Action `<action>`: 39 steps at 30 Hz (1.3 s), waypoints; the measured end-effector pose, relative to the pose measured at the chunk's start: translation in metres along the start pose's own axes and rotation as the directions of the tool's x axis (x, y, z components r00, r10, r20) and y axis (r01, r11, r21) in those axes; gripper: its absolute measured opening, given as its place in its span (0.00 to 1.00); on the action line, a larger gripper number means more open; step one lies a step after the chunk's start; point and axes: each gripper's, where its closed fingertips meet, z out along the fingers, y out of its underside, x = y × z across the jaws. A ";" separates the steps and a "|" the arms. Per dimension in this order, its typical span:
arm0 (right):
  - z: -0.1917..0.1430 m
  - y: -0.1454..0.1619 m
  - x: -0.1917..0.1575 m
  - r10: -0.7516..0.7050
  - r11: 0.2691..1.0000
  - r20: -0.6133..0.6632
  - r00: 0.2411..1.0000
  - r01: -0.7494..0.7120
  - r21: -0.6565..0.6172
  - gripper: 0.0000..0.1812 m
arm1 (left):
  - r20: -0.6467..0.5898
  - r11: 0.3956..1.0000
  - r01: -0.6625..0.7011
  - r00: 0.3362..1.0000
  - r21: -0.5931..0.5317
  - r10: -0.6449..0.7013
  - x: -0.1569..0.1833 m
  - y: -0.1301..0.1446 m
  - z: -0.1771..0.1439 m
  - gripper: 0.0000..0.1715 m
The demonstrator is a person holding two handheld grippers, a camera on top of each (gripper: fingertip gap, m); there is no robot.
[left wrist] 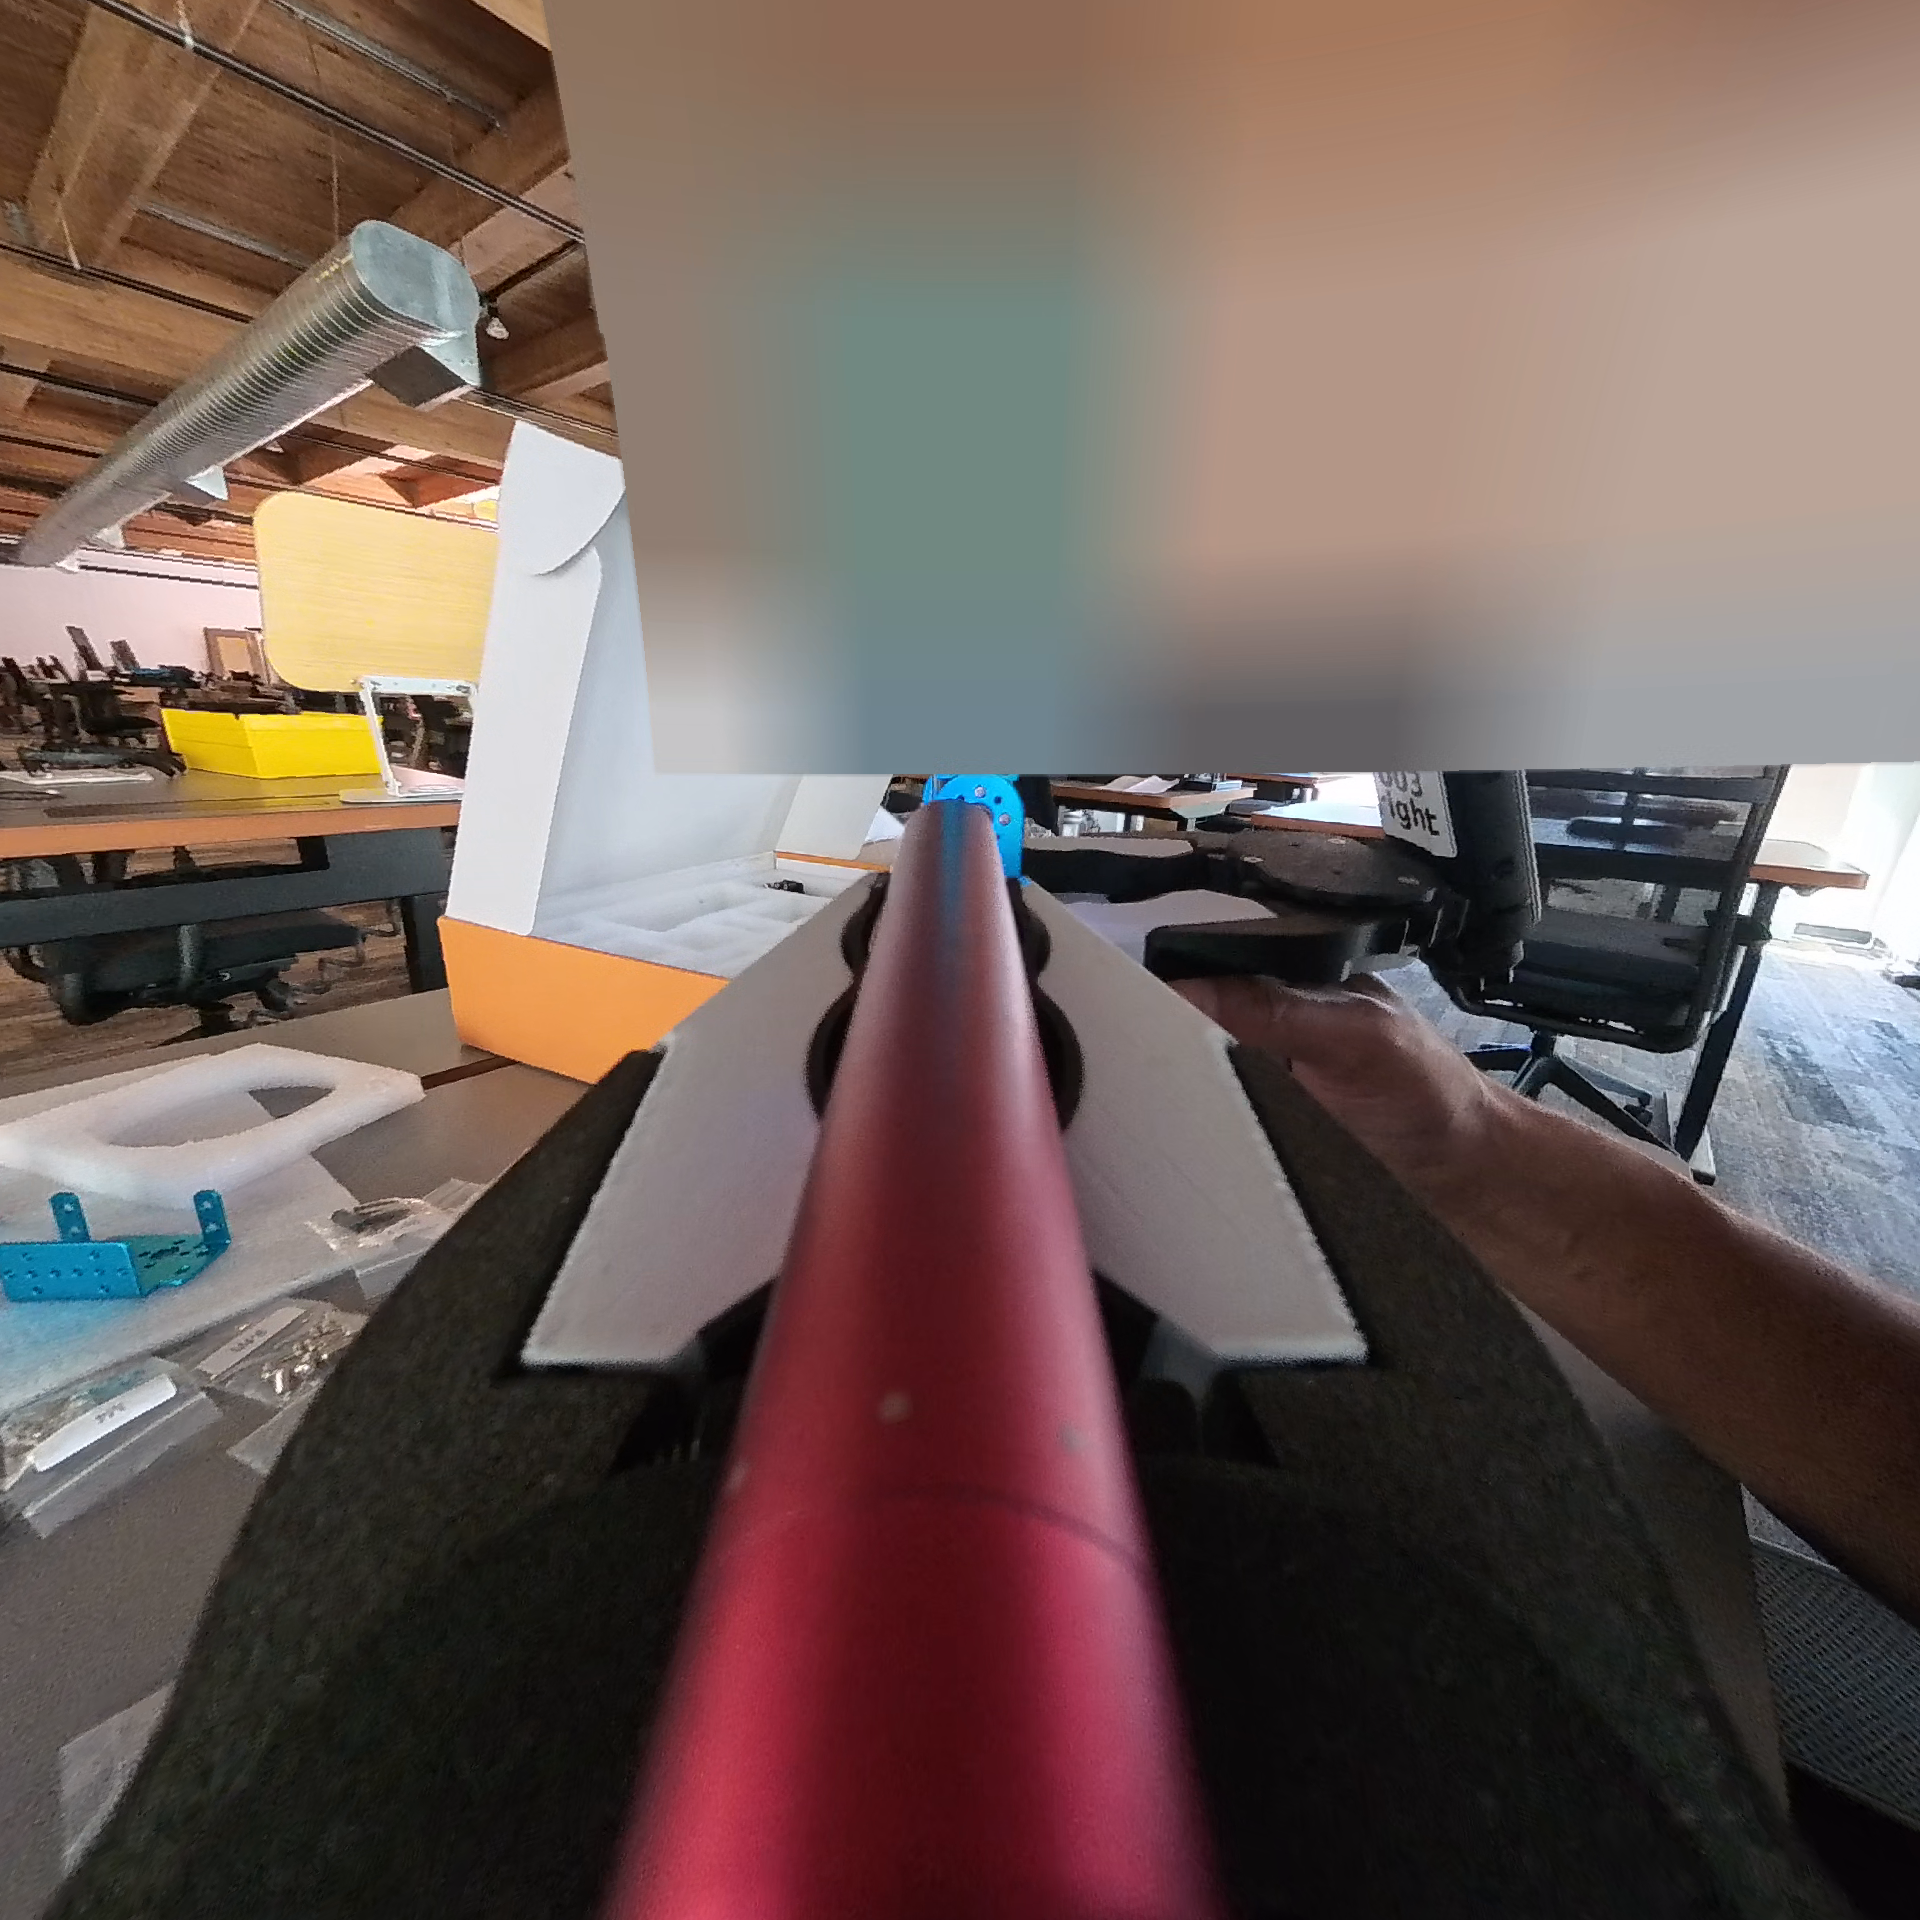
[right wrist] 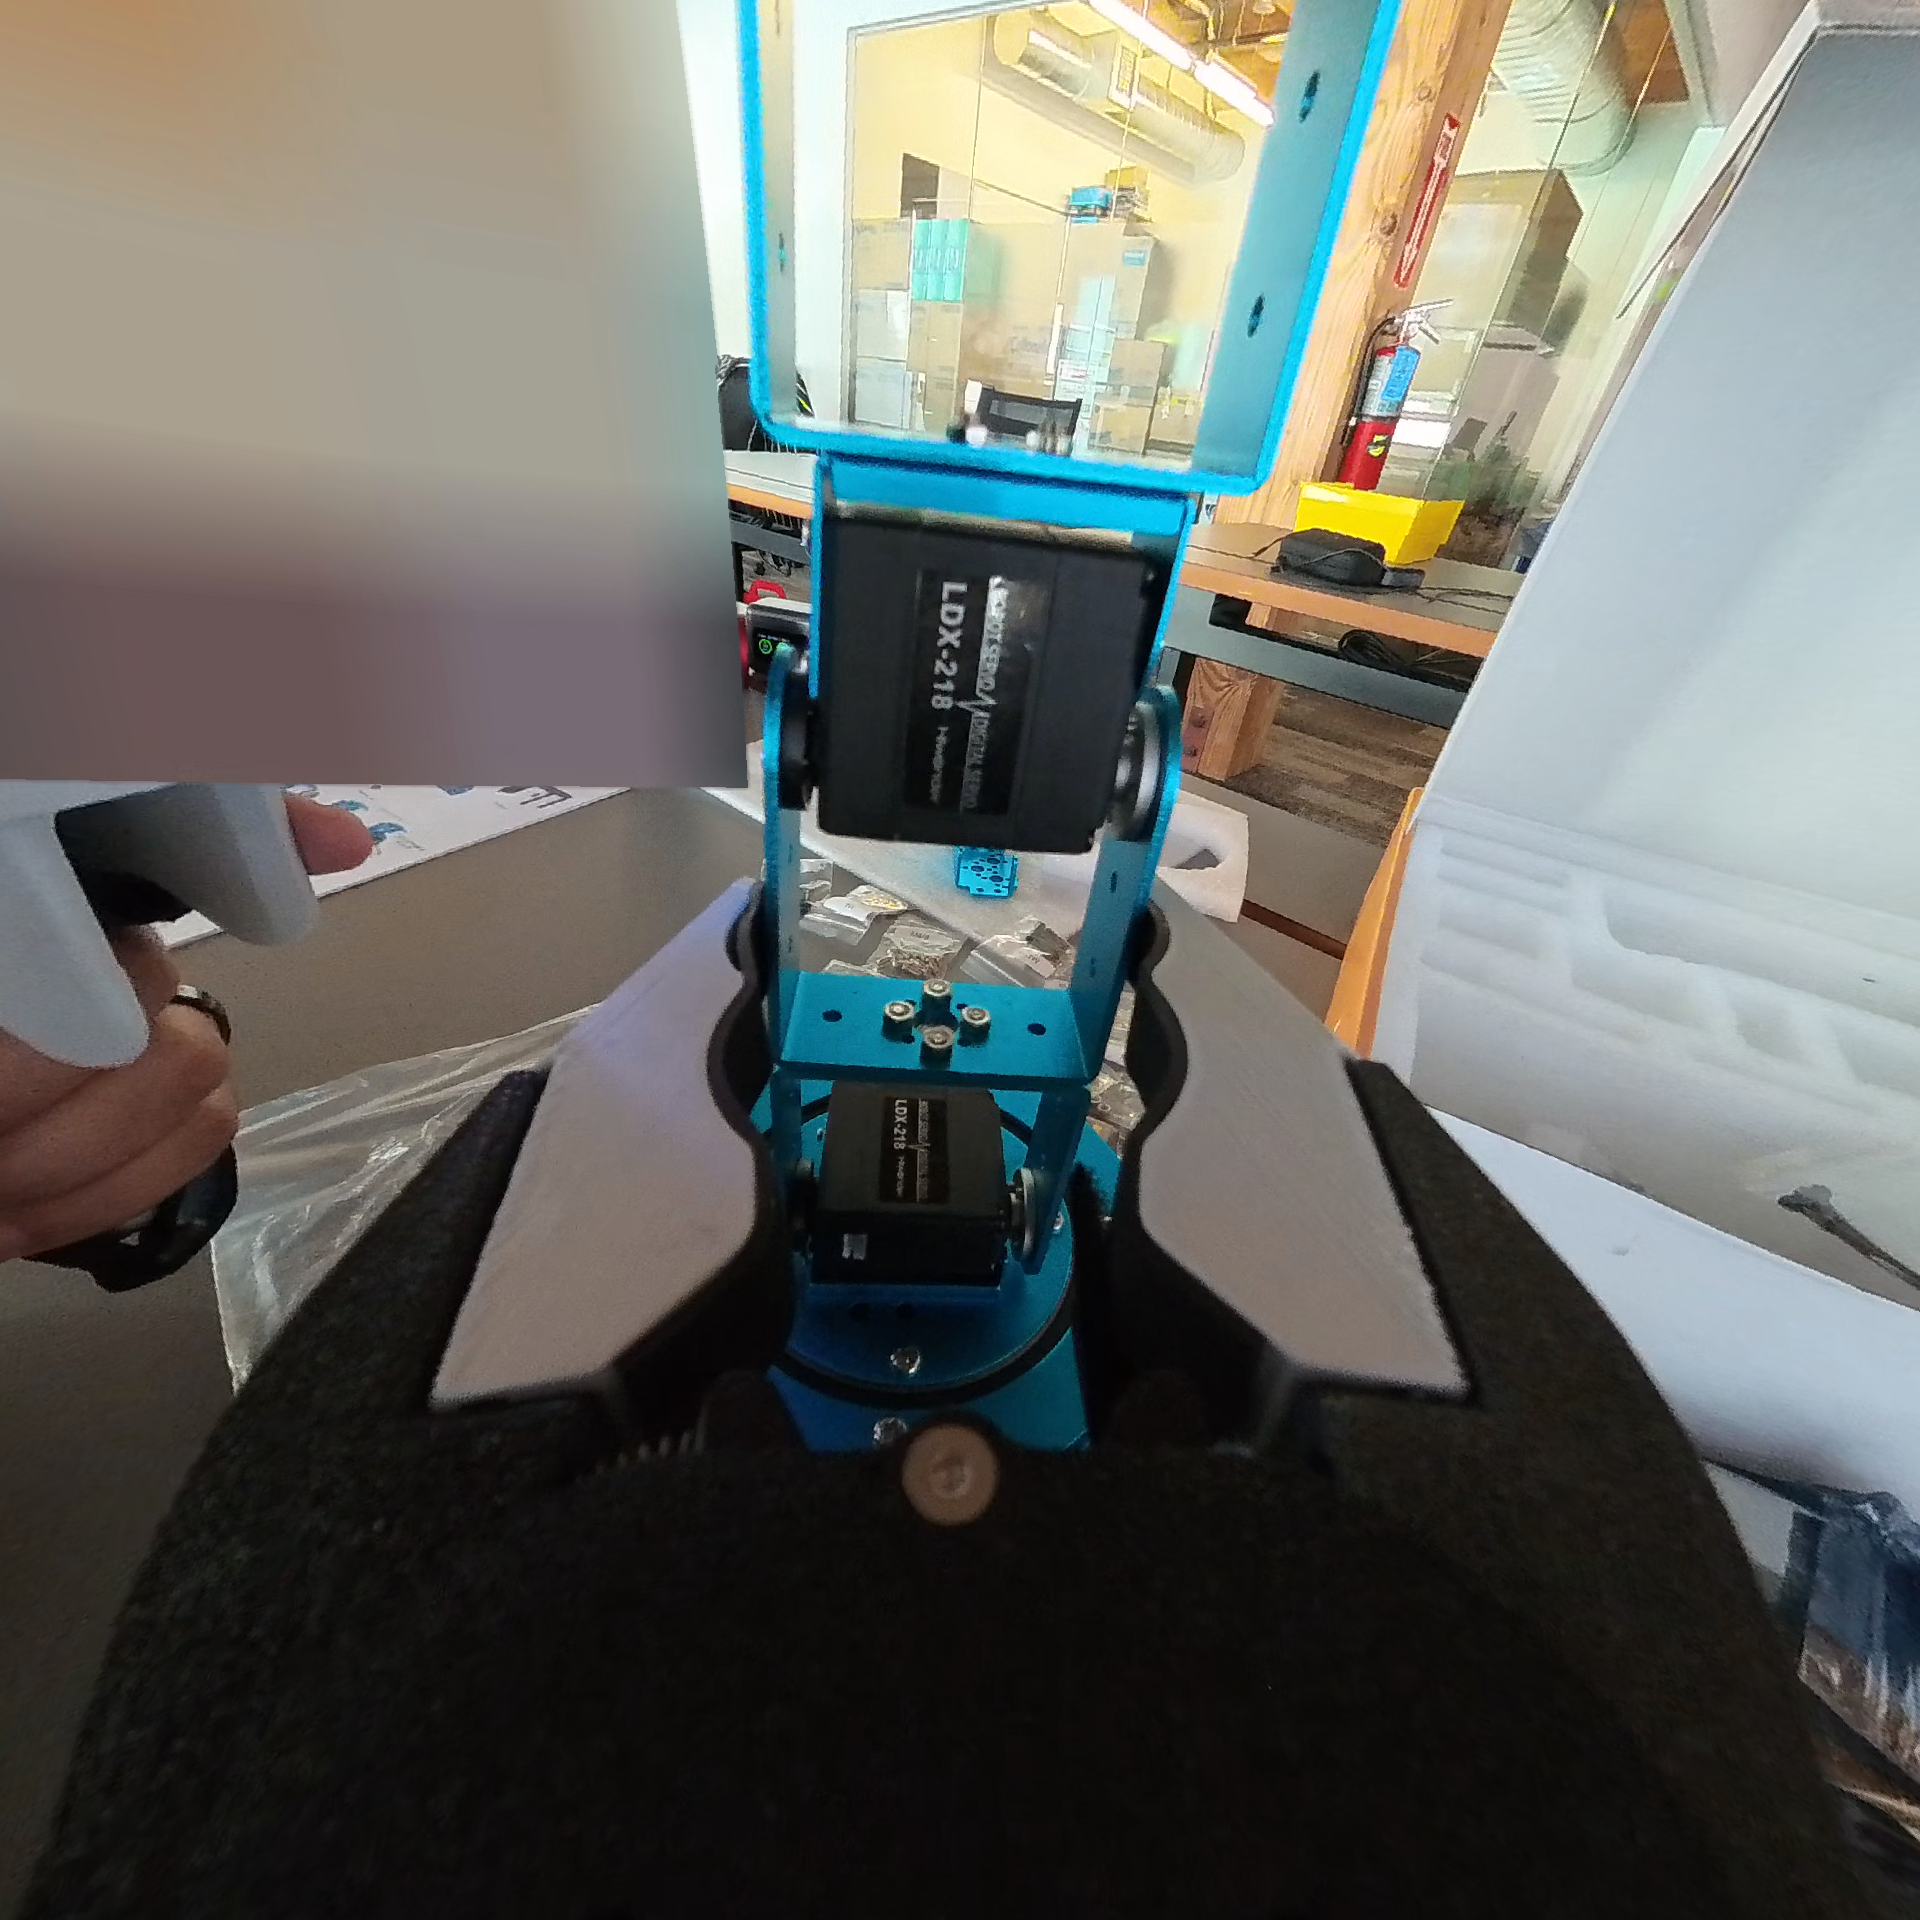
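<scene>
The left gripper (left wrist: 961, 935) has its jaws drawn narrow onto a long red tube (left wrist: 935, 1299), which runs lengthwise between the two pale fingers (left wrist: 686, 1174) and out past their tips. The tube's far end meets a blue perforated disc (left wrist: 982, 805), though whether they touch is hidden. The right gripper (right wrist: 940, 966) is closed on a blue bracket assembly (right wrist: 935, 1039), its fingertips pressing the outer sides of the lower U-shaped frame. That frame rises from a round blue base (right wrist: 935, 1340) set deep between the fingers. The assembly carries a small black servo (right wrist: 904, 1184) low down and a larger black servo (right wrist: 987, 696) above, topped by an open blue U-bracket (right wrist: 1288, 260). It is held up off the bench (right wrist: 499, 935). A bare hand (left wrist: 1351, 1049) holds the right gripper from below. On the bench beside the left gripper lie a loose blue bracket (left wrist: 104, 1262), a white foam piece (left wrist: 208, 1122) and bags of screws (left wrist: 94, 1423). An orange-and-white box (left wrist: 582, 997) lined with foam stands open toward the far edge.
</scene>
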 end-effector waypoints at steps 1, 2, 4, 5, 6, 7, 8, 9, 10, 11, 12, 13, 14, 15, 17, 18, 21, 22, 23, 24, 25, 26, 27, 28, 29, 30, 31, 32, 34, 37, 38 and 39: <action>0.000 0.000 0.000 -0.001 1.000 -0.001 1.000 0.001 -0.001 0.37 | 0.001 1.000 -0.004 1.000 -0.005 0.004 0.000 0.001 0.001 0.13; 0.000 0.000 0.000 -0.002 1.000 -0.002 1.000 0.002 -0.001 0.37 | 0.007 1.000 -0.009 1.000 -0.009 0.009 0.000 0.002 0.002 0.12; 0.000 0.000 0.000 -0.001 1.000 -0.001 1.000 0.001 0.001 0.37 | 0.005 1.000 -0.008 1.000 -0.010 0.008 0.000 0.002 0.003 0.12; 0.000 0.000 0.000 -0.001 1.000 -0.001 1.000 0.001 0.001 0.37 | 0.010 1.000 -0.005 1.000 -0.008 0.005 -0.001 0.002 0.004 0.12; -0.001 0.000 0.000 -0.001 1.000 -0.001 1.000 0.001 0.002 0.37 | 0.008 1.000 -0.005 1.000 -0.007 0.005 -0.001 0.002 0.004 0.12; -0.001 0.000 0.000 -0.002 1.000 -0.001 1.000 0.002 0.002 0.37 | 0.000 1.000 -0.005 1.000 -0.009 0.005 0.001 0.002 0.004 0.12; 0.000 0.000 0.000 -0.001 1.000 0.000 1.000 0.001 0.002 0.37 | 0.000 1.000 -0.005 1.000 -0.007 0.005 0.001 0.002 0.004 0.13; -0.001 0.000 0.000 -0.001 1.000 0.000 1.000 0.001 0.002 0.37 | 0.009 1.000 -0.010 1.000 -0.004 0.010 0.000 0.001 0.004 0.13; 0.000 0.000 0.000 -0.002 1.000 0.001 1.000 0.002 0.002 0.37 | 0.009 1.000 -0.013 1.000 -0.005 0.013 0.001 0.002 0.004 0.13; 0.000 0.000 0.000 -0.002 1.000 0.001 1.000 0.002 0.001 0.37 | 0.003 1.000 -0.012 1.000 -0.009 0.012 0.002 0.002 0.005 0.12; 0.000 0.000 0.000 -0.003 1.000 0.002 1.000 0.003 0.001 0.37 | 0.006 1.000 -0.013 1.000 -0.010 0.013 0.001 0.002 0.005 0.13; 0.000 0.000 0.000 -0.003 1.000 0.002 1.000 0.003 0.001 0.37 | 0.007 1.000 -0.018 1.000 -0.011 0.018 0.002 0.002 0.005 0.13; 0.000 0.000 0.000 -0.004 1.000 0.002 1.000 0.004 0.001 0.37 | 0.007 1.000 -0.023 1.000 -0.009 0.023 0.002 0.003 0.006 0.12; -0.001 0.000 0.000 -0.004 1.000 0.002 1.000 0.004 0.001 0.37 | 0.010 1.000 -0.026 1.000 -0.006 0.026 0.001 0.003 0.006 0.13; -0.001 0.000 0.000 -0.003 1.000 0.002 1.000 0.003 0.001 0.37 | 0.011 0.999 -0.037 0.999 -0.004 0.037 0.001 0.003 0.006 0.13; -0.001 0.000 0.000 -0.003 1.000 0.001 1.000 0.003 -0.001 0.37 | 0.011 0.999 -0.045 0.999 -0.007 0.045 0.001 0.003 0.006 0.13; -0.001 0.000 0.000 -0.005 1.000 0.002 1.000 0.005 0.000 0.37 | 0.008 0.999 -0.042 0.999 -0.016 0.043 0.001 0.003 0.006 0.12; -0.001 0.000 0.000 -0.005 1.000 0.003 1.000 0.005 0.001 0.37 | 0.009 0.999 -0.043 0.999 -0.018 0.043 0.002 0.003 0.006 0.12; -0.001 0.000 0.000 -0.004 1.000 0.004 1.000 0.004 0.001 0.37 | 0.012 0.999 -0.046 0.999 -0.020 0.046 0.002 0.003 0.006 0.12; -0.001 0.000 0.000 -0.005 1.000 0.004 1.000 0.005 0.001 0.37 | 0.015 0.999 -0.047 0.999 -0.020 0.047 0.002 0.003 0.006 0.13; -0.001 0.000 0.000 -0.005 1.000 0.003 1.000 0.005 0.001 0.37 | 0.018 0.999 -0.044 0.999 -0.019 0.045 0.002 0.003 0.006 0.13; -0.001 0.000 0.000 -0.005 1.000 0.003 1.000 0.005 0.001 0.37 | 0.022 0.999 -0.043 0.999 -0.017 0.043 0.002 0.003 0.006 0.13; -0.001 0.000 0.000 -0.005 1.000 0.004 1.000 0.005 0.000 0.37 | 0.025 0.999 -0.042 0.999 -0.016 0.042 0.002 0.003 0.006 0.13; -0.001 0.000 0.000 -0.006 1.000 0.005 1.000 0.006 0.000 0.37 | 0.026 0.999 -0.039 0.999 -0.016 0.040 0.002 0.003 0.006 0.13; -0.001 0.000 0.000 -0.006 1.000 0.005 1.000 0.006 0.001 0.37 | 0.027 0.999 -0.039 0.999 -0.016 0.039 0.002 0.003 0.006 0.13; -0.001 0.000 0.000 -0.006 1.000 0.005 1.000 0.006 0.001 0.37 | 0.028 0.999 -0.039 0.999 -0.016 0.040 0.002 0.003 0.006 0.13; -0.001 0.000 0.000 -0.006 1.000 0.005 1.000 0.006 0.000 0.37 | 0.029 0.999 -0.040 0.999 -0.015 0.041 0.002 0.004 0.006 0.13; -0.001 0.000 0.000 -0.006 1.000 0.006 1.000 0.006 0.000 0.37 | 0.031 0.999 -0.043 0.999 -0.015 0.044 0.003 0.004 0.005 0.13; 0.000 0.000 0.000 -0.006 1.000 0.007 1.000 0.006 -0.001 0.37 | 0.037 0.999 -0.052 0.998 -0.016 0.052 0.003 0.005 0.005 0.13; 0.000 0.000 0.000 -0.005 1.000 0.007 1.000 0.005 -0.002 0.37 | 0.040 0.998 -0.055 0.998 -0.016 0.056 0.003 0.005 0.005 0.13; 0.000 0.000 0.000 -0.006 1.000 0.007 1.000 0.006 -0.002 0.37 | 0.040 0.998 -0.057 0.998 -0.018 0.057 0.003 0.005 0.005 0.13; 0.000 0.000 0.000 -0.008 1.000 0.007 1.000 0.008 -0.002 0.37 | 0.040 0.998 -0.056 0.998 -0.020 0.057 0.003 0.005 0.005 0.13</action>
